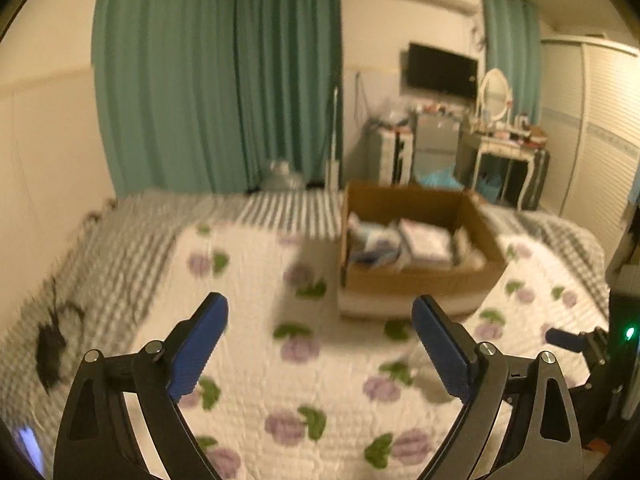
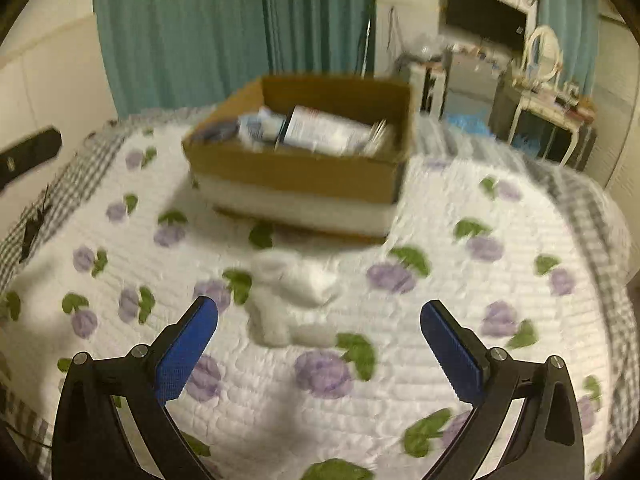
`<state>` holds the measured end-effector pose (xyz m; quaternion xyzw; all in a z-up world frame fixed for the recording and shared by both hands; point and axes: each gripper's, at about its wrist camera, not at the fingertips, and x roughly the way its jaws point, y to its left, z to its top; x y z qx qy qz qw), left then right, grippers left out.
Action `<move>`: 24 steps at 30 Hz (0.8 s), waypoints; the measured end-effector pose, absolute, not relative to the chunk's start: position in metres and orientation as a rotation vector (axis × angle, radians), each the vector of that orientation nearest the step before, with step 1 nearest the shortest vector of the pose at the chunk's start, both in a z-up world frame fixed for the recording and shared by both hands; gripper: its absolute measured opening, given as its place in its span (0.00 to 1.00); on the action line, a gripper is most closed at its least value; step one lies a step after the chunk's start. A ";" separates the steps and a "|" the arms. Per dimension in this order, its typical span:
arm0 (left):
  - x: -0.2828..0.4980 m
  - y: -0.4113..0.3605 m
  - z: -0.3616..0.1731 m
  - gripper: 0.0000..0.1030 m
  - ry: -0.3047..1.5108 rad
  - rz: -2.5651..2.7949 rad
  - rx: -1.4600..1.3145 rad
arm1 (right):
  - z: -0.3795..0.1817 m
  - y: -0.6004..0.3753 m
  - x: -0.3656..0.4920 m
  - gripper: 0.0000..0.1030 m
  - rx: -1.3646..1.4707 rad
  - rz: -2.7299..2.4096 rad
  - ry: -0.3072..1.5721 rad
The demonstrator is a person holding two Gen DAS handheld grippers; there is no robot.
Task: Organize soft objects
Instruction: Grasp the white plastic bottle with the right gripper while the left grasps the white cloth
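From the left wrist, the left gripper point(image 1: 320, 336) has its fingers spread wide, holding nothing, above the floral quilt point(image 1: 248, 360); the cardboard box point(image 1: 420, 276) sits beyond its right finger. From the right wrist, the right gripper point(image 2: 319, 340) is equally wide and empty, and a white sock point(image 2: 288, 300) lies on the quilt just ahead, between the fingers, with the box farther on.

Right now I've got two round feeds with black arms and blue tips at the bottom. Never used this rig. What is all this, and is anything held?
Those are two handheld grippers, one in each of a person's hands, each with a fisheye camera looking along its blue fingers. The first feed is the left gripper, the second the right gripper. Both stand open and hold nothing.

Below them is a bed with a white quilt printed with purple flowers. On it sits an open cardboard box already holding packaged items, too blurred to name. A small white soft object, maybe socks, lies on the quilt just ahead of the right gripper, in front of the box. It is the likely next pick.
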<state>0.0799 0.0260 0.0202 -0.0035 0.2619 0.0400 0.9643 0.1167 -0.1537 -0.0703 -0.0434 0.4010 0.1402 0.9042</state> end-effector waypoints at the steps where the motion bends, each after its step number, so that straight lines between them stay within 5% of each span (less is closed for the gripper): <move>1: 0.081 0.028 0.009 0.92 0.551 0.086 -0.019 | -0.081 -0.150 0.122 0.99 -0.085 0.307 0.871; 11: 0.102 0.034 -0.085 0.92 0.706 0.075 0.016 | -0.130 -0.131 0.156 0.85 -0.120 0.289 1.048; 23: 0.103 0.034 -0.104 0.92 0.738 0.062 0.006 | -0.139 -0.125 0.161 0.48 -0.160 0.280 1.052; 24: 0.102 0.033 -0.103 0.92 0.737 0.066 0.009 | -0.135 -0.126 0.158 0.34 -0.151 0.292 1.044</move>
